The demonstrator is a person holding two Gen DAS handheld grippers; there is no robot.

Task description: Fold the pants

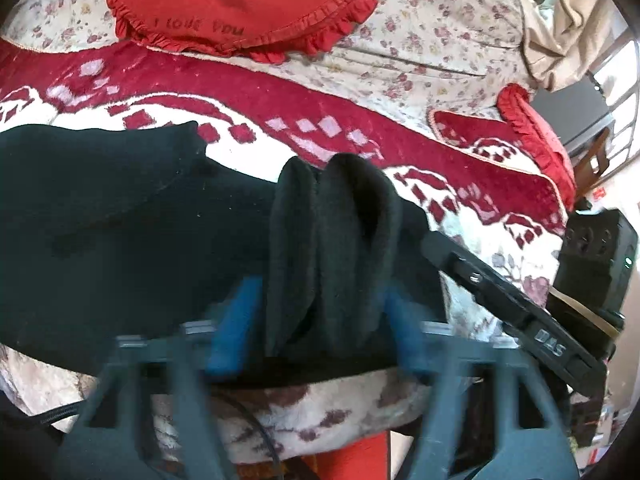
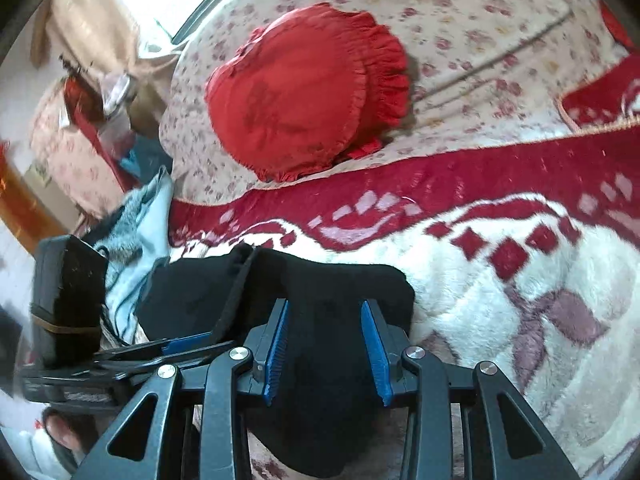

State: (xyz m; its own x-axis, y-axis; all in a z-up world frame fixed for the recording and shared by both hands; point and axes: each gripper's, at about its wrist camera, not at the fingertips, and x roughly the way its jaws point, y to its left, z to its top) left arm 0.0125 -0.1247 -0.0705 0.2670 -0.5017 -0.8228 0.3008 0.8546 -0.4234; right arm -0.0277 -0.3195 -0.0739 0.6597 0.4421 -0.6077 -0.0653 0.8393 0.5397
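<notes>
Black pants [image 1: 120, 216] lie on the bed, on a red-and-white plush blanket [image 1: 304, 120], near its front edge. In the left wrist view most of the fabric spreads flat to the left; a bunched, doubled-up fold of it stands up between the blue pads [image 1: 236, 328] of the left tongs [image 1: 320, 332]. Left tongs clenched on that fold, pads pressing it from both sides. That view is motion-blurred around the fingers.

Right wrist view: pants [image 2: 320, 308] run between the blue pads [image 2: 374, 344] of the right tongs [image 2: 326, 344] and hang down below them over the bed edge. Pads sit apart with cloth filling the gap; cannot tell whether they grip it or just straddle it. A ribbed hem or waistband strip [image 2: 236, 292] lies diagonal just left of the right tongs, and the left tongs [image 2: 180, 350] reach in from the left, touching that strip.

Further out: a red round ruffled cushion [image 1: 240, 0] with "I love you" lettering lies on a floral bedcover [image 1: 432, 32] behind the blanket. A second red ruffled cushion [image 1: 536, 128] sits at the right edge in the left view. Light blue furry fabric [image 2: 140, 220] is bunched at the left side of the bed in the right view. Black box [image 2: 68, 296] with a rubber band is on the left tool body.
</notes>
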